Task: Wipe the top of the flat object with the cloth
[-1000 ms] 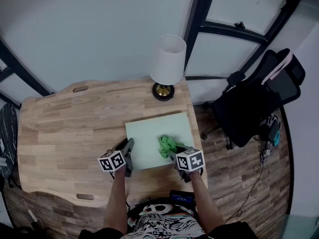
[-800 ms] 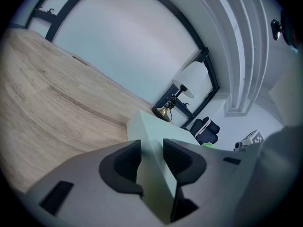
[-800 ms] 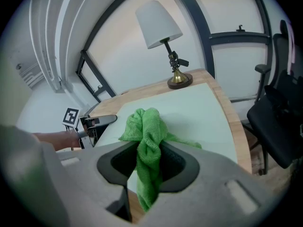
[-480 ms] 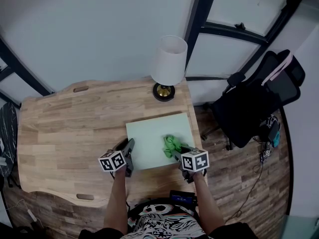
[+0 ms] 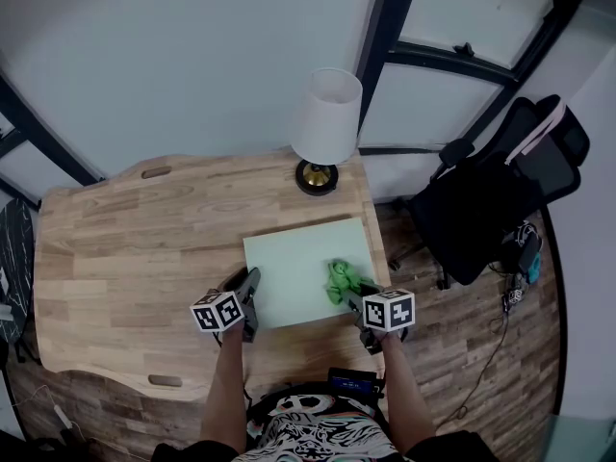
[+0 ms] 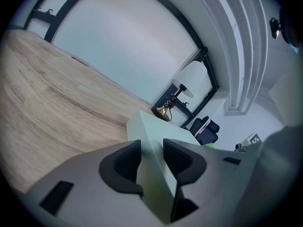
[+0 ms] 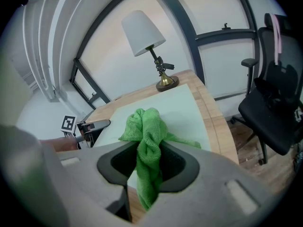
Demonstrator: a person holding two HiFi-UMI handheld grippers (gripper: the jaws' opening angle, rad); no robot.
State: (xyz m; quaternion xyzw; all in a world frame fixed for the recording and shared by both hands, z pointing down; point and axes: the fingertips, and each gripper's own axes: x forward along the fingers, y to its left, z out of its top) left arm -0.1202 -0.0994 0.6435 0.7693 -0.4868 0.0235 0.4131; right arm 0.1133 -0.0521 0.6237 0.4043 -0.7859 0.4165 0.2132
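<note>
— What is held by the right gripper (image 7: pixel 149 162)?

— A green cloth (image 7: pixel 144 136) is pinched between its jaws. The jaws are pressed onto a bunched fold. The rest of the cloth is heaped just ahead of the tips, and a tail is trailed back between them.

— Where is the cloth set down?

— It is rested on the flat object (image 5: pixel 289 272), a pale green sheet. It is found directly ahead of the right gripper's jaws, close to the sheet's right edge.

— How is the left gripper (image 6: pixel 151 150) set?

— Its jaws are closed on the near left edge of the flat object. The edge is seen passing straight between the two pads and is touched on both sides. The remainder of the sheet is spread out ahead of that gripper and to its right.

— What else can be made out?

— The sheet is laid on a wooden table (image 5: pixel 135 248). A lamp (image 5: pixel 322 123) with a white shade and a brass base is stood beyond both grippers, just past the sheet's far edge. A black office chair (image 5: pixel 481 210) is placed off the table, to the right of the right gripper.
</note>
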